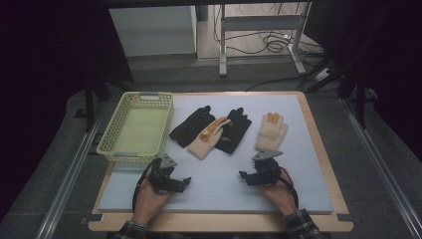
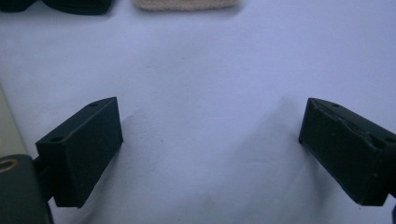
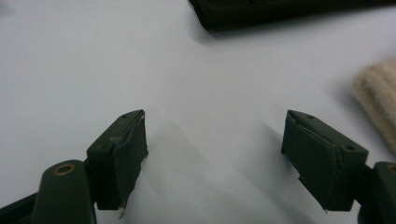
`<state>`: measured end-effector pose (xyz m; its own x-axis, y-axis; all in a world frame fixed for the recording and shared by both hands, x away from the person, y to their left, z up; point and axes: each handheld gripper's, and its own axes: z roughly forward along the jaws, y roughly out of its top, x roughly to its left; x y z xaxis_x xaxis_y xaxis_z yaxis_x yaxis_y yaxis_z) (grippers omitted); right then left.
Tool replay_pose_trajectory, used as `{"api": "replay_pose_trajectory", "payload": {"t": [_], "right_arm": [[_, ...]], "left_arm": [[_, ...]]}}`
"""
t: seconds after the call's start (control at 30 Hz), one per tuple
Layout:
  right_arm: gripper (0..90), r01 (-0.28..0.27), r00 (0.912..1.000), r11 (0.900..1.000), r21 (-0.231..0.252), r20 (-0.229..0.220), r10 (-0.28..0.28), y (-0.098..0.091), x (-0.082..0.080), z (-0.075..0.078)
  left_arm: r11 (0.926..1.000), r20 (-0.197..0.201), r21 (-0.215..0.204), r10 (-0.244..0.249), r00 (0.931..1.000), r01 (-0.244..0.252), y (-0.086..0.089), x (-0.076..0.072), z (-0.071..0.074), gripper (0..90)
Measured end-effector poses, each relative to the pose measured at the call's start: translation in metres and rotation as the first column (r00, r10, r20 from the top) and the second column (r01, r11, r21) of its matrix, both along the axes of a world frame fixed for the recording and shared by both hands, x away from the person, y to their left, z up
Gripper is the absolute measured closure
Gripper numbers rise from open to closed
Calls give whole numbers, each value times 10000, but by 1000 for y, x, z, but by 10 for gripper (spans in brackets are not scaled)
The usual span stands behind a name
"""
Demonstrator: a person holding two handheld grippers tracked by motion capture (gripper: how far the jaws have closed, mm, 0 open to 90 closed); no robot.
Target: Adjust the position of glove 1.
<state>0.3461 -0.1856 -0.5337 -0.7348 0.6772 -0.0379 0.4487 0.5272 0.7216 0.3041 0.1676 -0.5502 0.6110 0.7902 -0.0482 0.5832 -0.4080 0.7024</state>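
Grey foam mat (image 1: pixel 219 184) covers the wooden table (image 1: pixel 323 149); dark room beyond.

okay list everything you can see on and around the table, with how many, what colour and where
basket: one, pale yellow-green, mesh-sided, at the table's left, nothing visible inside.
black gloves: two, flat on the pad at mid-table; the right one lies just right of a cream glove.
cream gloves: two, with orange fingertips; one lies between the black ones and overlaps them, one lies apart to the right.
pad: one, pale blue-grey, covering most of the table.
table: one, light wood rim.
cables: several, dark, on the floor beyond the table.
left gripper: one, black, low over the pad, jaws open and holding nothing.
right gripper: one, black, near the right cream glove, jaws open and holding nothing.
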Motion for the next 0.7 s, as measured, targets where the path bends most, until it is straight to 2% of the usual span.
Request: {"api": "replay_pose_trajectory", "payload": {"t": [0.7], "right_arm": [[193,97,9999,9999,-74,59,-97,1,0,-1]], "left_arm": [[10000,37,13,-18,10000,18,0,0,0,61]]}}
